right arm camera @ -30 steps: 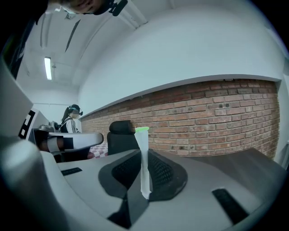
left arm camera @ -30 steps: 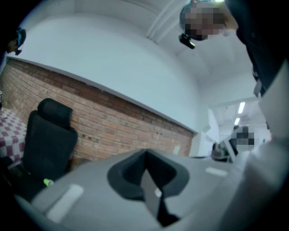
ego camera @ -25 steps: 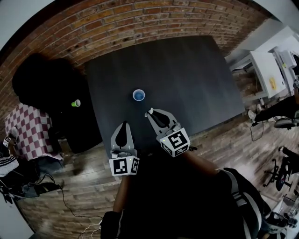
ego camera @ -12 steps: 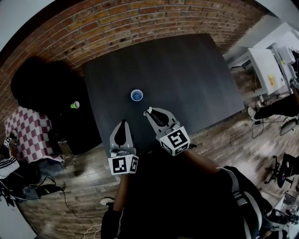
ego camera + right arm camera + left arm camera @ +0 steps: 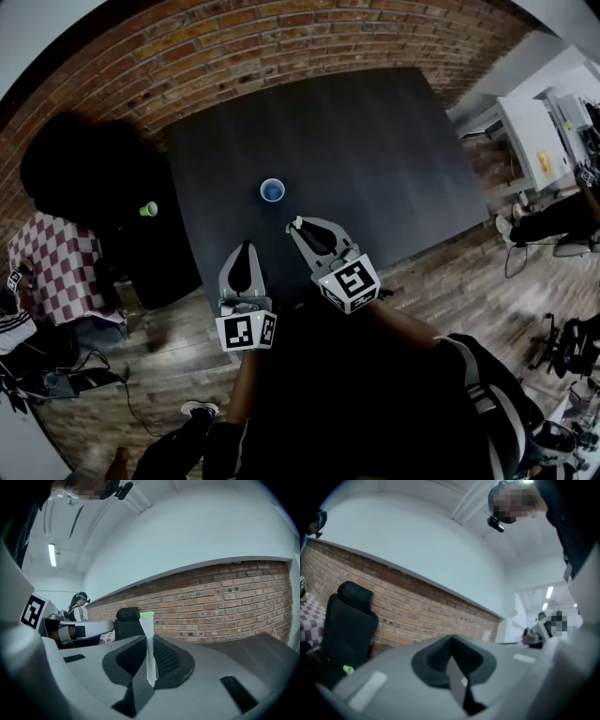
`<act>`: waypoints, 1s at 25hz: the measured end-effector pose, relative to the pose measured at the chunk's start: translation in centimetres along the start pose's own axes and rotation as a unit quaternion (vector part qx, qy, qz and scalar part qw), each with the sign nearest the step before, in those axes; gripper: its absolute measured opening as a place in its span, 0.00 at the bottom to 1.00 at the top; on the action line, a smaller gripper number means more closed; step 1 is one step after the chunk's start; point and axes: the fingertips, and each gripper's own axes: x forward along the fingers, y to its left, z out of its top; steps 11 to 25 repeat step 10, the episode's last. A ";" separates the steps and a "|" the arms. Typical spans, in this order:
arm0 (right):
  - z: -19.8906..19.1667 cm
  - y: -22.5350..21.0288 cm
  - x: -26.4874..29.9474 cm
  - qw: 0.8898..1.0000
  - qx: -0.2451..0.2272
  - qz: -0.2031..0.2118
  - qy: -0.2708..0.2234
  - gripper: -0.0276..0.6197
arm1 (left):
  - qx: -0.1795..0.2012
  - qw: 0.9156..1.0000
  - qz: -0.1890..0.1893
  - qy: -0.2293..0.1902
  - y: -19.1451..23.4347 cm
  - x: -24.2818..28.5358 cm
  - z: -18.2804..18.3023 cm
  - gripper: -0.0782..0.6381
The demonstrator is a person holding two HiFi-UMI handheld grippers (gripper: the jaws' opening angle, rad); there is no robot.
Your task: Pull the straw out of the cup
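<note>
Straw, pale, tubular, perhaps plastic.

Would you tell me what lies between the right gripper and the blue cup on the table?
Nothing does. In the head view, only bare dark table separates the right gripper from the blue cup. The white straw sits clamped between that gripper's jaws.

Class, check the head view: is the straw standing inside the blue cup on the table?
No: the straw is clamped between the right gripper's jaws, apart from the blue cup.
</note>
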 end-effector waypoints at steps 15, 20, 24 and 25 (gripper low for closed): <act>0.3 0.4 -0.4 1.000 -0.004 0.008 -0.003 0.11 | 0.000 1.000 0.000 0.000 -0.6 -0.1 0.1 0.12; 0.3 0.4 -0.4 1.000 -0.004 0.008 -0.003 0.11 | 0.000 1.000 0.000 0.000 -0.6 -0.1 0.1 0.12; 0.3 0.4 -0.4 1.000 -0.004 0.008 -0.003 0.11 | 0.000 1.000 0.000 0.000 -0.6 -0.1 0.1 0.12; 0.3 0.4 -0.4 1.000 -0.004 0.008 -0.003 0.11 | 0.000 1.000 0.000 0.000 -0.6 -0.1 0.1 0.12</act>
